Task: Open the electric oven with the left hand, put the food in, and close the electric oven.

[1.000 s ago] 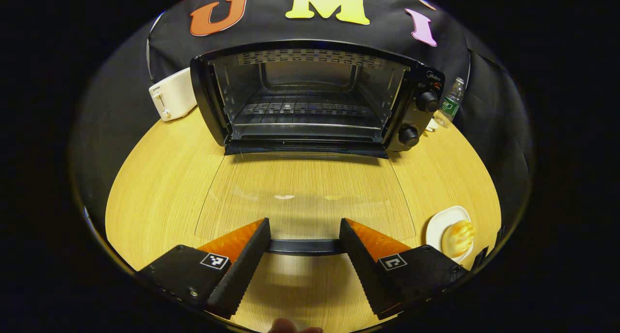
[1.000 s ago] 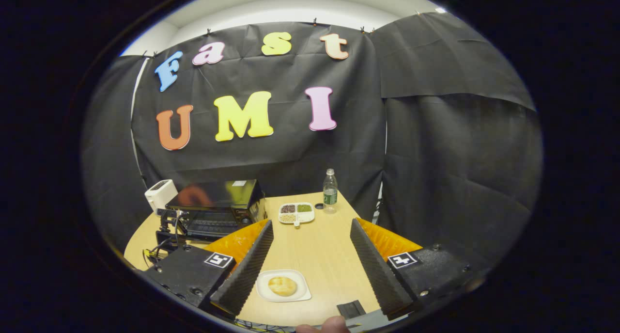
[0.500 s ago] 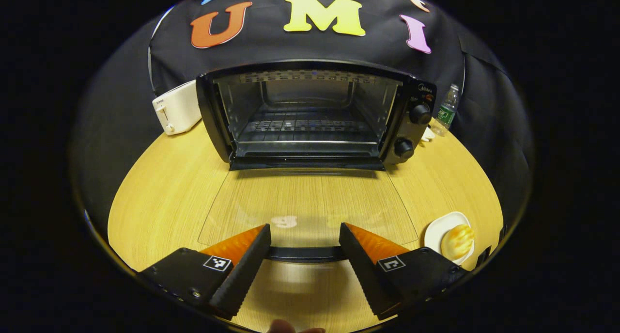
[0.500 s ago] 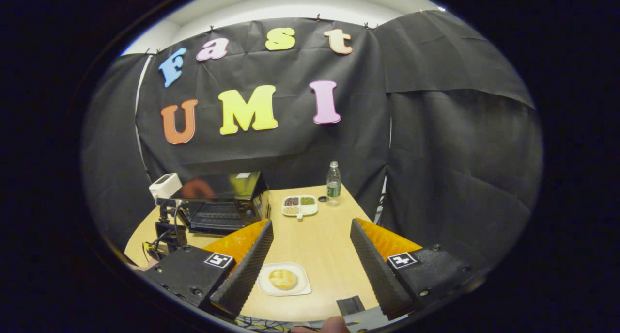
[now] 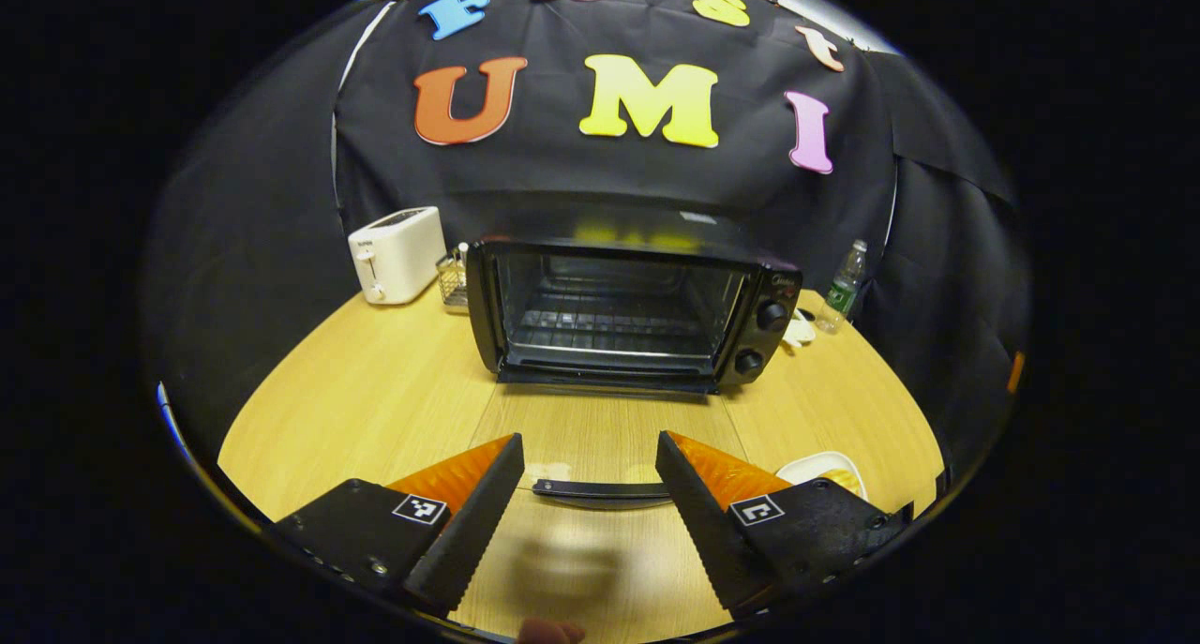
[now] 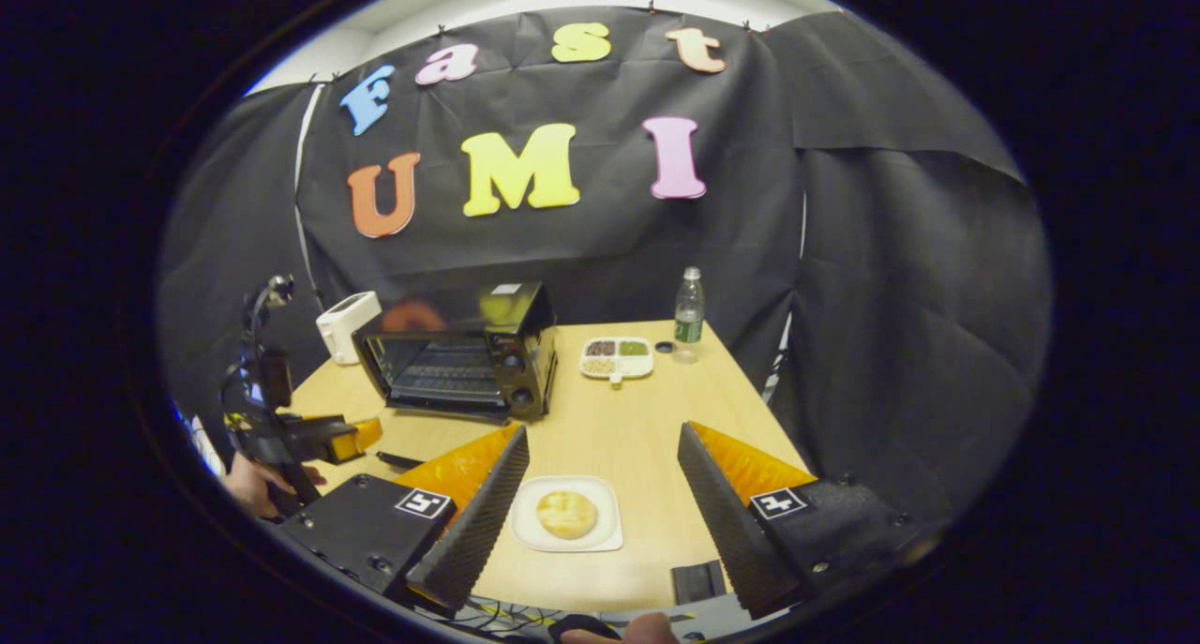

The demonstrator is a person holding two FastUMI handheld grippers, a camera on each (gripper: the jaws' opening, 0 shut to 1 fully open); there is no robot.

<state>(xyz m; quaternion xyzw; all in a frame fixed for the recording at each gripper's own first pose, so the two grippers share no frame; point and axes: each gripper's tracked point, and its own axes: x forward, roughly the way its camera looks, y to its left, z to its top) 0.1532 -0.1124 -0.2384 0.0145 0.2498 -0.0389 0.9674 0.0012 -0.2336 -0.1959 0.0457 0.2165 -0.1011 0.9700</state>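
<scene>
Oven (image 5: 628, 311) at desk (image 5: 375, 410) back, door (image 5: 600, 438) down flat toward the left gripper (image 5: 589, 494), handle (image 5: 600, 489) between its spread fingers, untouched. Bun (image 6: 566, 514) on plate (image 6: 600, 536) in front of oven, right of door, between the right gripper's (image 6: 603, 503) spread fingers. Toaster (image 5: 396, 253) left of oven, bottle (image 6: 688, 314) right of it.

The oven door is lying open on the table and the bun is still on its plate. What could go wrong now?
1. The glass oven door lies flat, handle between the open left gripper fingers; a hand could bump it.
2. The bun is round on a flat plate; the open right gripper might squash it or let it roll.
3. The oven opening looks low, so the bun could catch its rack.
</scene>
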